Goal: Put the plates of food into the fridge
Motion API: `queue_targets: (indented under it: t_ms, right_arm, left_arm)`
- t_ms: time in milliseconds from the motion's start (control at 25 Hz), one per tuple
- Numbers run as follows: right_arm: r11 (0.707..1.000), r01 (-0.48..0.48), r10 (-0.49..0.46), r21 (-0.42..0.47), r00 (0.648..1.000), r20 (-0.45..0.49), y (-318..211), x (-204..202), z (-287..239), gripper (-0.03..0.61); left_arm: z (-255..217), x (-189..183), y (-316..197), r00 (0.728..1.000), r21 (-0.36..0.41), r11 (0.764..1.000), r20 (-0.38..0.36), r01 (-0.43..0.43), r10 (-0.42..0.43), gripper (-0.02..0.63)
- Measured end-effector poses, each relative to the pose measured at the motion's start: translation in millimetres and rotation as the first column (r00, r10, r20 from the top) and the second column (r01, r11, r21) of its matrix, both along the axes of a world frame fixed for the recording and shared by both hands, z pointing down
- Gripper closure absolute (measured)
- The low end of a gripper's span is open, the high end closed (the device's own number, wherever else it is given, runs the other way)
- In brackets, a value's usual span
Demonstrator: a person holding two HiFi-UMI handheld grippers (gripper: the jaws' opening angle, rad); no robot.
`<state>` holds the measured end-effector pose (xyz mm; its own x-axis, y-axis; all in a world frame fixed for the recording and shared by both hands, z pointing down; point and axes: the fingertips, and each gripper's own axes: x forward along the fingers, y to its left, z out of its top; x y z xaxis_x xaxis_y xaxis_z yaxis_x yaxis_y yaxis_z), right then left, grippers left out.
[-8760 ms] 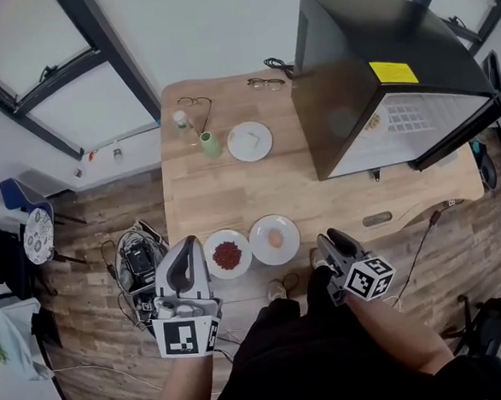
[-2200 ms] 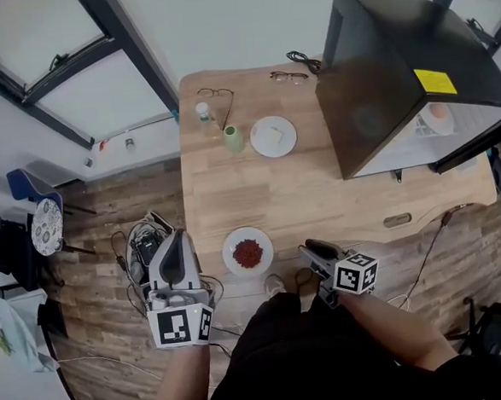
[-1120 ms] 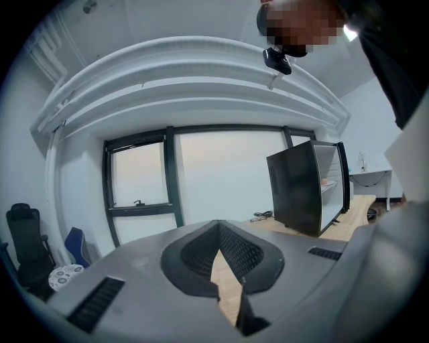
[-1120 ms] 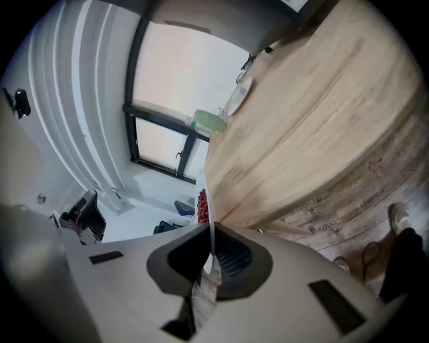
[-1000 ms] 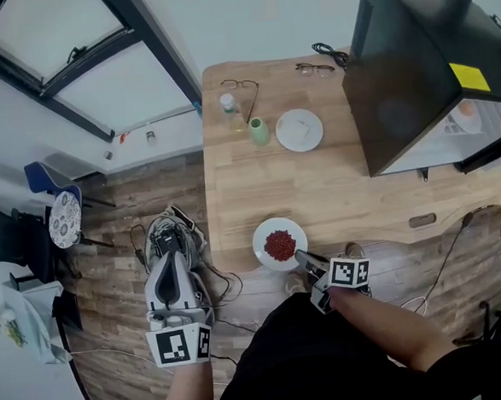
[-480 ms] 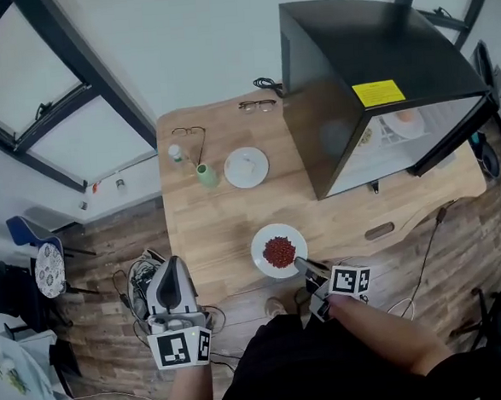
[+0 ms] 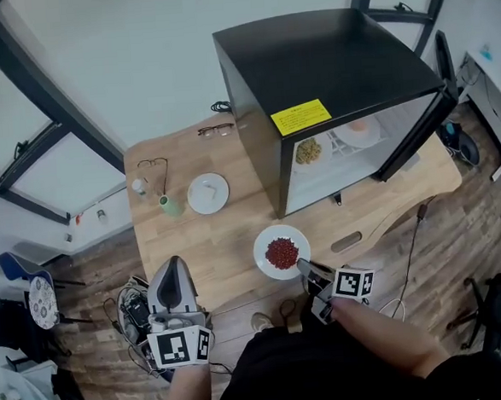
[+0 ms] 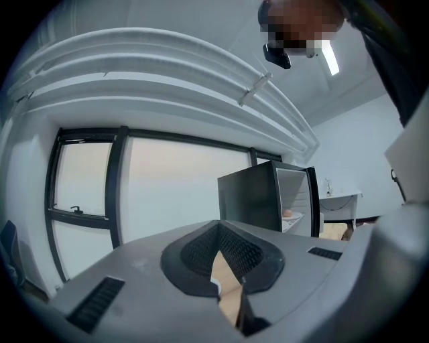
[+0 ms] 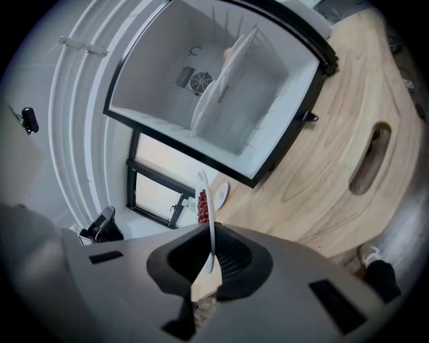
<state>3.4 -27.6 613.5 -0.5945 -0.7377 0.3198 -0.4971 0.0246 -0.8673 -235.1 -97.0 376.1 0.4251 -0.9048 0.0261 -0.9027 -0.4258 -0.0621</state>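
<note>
Gripping red-food plate (image 7: 266, 244) rim, right tool (image 7: 303, 266) clamped, left tool (image 7: 171, 265) together, yellow label (image 7: 300, 116) on fridge (image 7: 326, 57) unreadable

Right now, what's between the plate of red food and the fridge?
Only bare table, shown in the head view; nothing stands between plate and fridge.

No legible text anywhere. Fridge (image 7: 326, 57) top: yellow label (image 7: 300, 116), print too small to read. Cubes on left gripper (image 7: 175, 267) and right gripper (image 7: 306, 266): black-white square markers (image 7: 180, 348), coded patterns only, no letters or digits. Both gripper views: nothing readable.
</note>
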Motion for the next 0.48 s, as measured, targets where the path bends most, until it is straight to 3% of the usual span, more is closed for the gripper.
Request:
queue_targets:
  t_ms: [280,480]
  right_arm:
    - [0.994,-0.105,0.105,0.018,0.994,0.016,-10,70,-12,0.548]
    - [0.991,-0.129,0.129,0.030,0.992,0.017,-28,105,-17,0.548]
  left_arm:
    - [-8,52,-14,0.999,0.012,0.999,0.006,-0.044,0.044,0.611]
    - [-15,79,-26,0.999,0.025,0.999,0.011,-0.045,0.044,0.611]
